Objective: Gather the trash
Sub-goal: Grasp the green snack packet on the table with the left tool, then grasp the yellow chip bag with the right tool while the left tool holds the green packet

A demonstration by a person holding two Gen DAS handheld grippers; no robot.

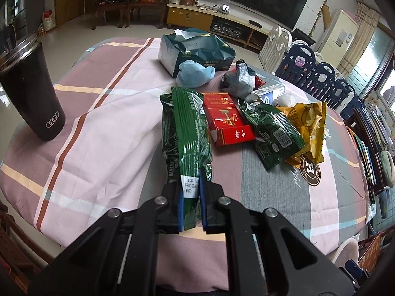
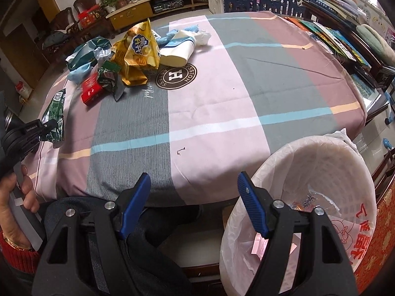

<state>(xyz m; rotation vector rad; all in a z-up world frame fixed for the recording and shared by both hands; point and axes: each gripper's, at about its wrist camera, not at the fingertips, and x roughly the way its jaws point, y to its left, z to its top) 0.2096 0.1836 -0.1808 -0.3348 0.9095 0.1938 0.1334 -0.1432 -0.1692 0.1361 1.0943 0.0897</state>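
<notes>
At nine o'clock on the table [image 1: 103, 133] stands a black travel cup [image 1: 32, 93], clear of the litter and likely not trash. The left tool [image 1: 191, 192] is clamped on the near end of a long green wrapper [image 1: 187, 133], which hangs forward over the cloth; held by its end like this, it looks ready to be carried to the bin.

At twelve o'clock from that tool the remaining trash sits heaped together: a red cigarette carton [image 1: 228, 120], a second green packet [image 1: 274, 133], a yellow chip bag [image 1: 308, 128], with a dark green paper bag [image 1: 195, 49], a blue crumpled wad [image 1: 195, 74] and a grey plastic bag [image 1: 239, 79] behind.

The right tool [image 2: 195, 204] stands open with nothing between its blue pads, at the near table edge. At its four o'clock a white bin lined with a plastic bag [image 2: 321, 172] waits beside the table, a few scraps already inside.

The table wears a checked pink, grey and mauve cloth. Beyond it are a television cabinet, wooden chairs and a blue-and-white playpen fence.
</notes>
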